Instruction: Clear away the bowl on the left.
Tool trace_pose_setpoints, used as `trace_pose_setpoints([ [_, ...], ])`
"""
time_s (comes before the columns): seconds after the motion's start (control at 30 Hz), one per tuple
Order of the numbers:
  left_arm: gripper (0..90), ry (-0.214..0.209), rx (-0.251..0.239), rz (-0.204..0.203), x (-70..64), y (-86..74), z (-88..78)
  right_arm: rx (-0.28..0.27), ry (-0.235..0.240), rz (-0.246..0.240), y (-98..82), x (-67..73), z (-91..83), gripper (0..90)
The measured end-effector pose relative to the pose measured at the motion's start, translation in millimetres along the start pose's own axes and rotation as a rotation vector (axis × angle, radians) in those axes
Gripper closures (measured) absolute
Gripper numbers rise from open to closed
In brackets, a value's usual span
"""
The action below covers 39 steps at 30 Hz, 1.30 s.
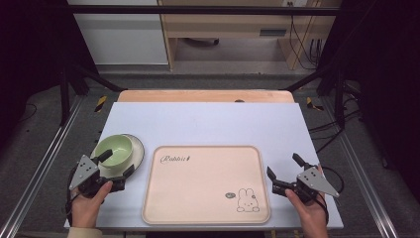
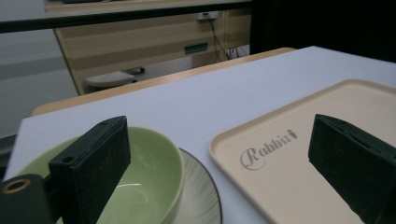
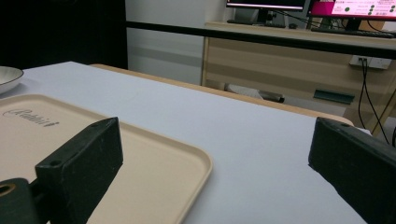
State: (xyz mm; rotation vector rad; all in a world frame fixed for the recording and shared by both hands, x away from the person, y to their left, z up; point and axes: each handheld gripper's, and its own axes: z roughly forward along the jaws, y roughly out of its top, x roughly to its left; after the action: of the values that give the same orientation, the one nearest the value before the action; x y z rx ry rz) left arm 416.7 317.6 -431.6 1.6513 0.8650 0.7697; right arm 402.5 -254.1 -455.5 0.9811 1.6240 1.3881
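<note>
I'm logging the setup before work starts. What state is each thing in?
Green bowl: upright, empty, stacked on the plate.
Plate: flat on the table, left of the tray.
Tray: flat, empty.
Left gripper: open, fingers flanking the bowl.
Right gripper: open, holding nothing.

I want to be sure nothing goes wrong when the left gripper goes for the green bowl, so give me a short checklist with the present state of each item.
1. Left gripper jaws open wide: ok.
2. Green bowl upright on its plate: ok.
3. Bowl between the jaws: not ok; in the left gripper view one jaw hangs over the bowl, the other over the tray.
4. Jaws touching the bowl's rim: cannot tell.
5. Bowl holds nothing that could spill: ok, it looks empty.
6. Right gripper open and away from the bowl, at the tray's right edge: ok.
</note>
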Motion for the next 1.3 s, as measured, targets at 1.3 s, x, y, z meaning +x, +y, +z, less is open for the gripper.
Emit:
trace_pose_setpoints([
  [1.3, 19.6, 0.277, 0.291, -0.145, 95.9, 11.4, 21.6, 0.02, -0.019, -0.025, 0.4, 7.3, 2.1, 4.2],
])
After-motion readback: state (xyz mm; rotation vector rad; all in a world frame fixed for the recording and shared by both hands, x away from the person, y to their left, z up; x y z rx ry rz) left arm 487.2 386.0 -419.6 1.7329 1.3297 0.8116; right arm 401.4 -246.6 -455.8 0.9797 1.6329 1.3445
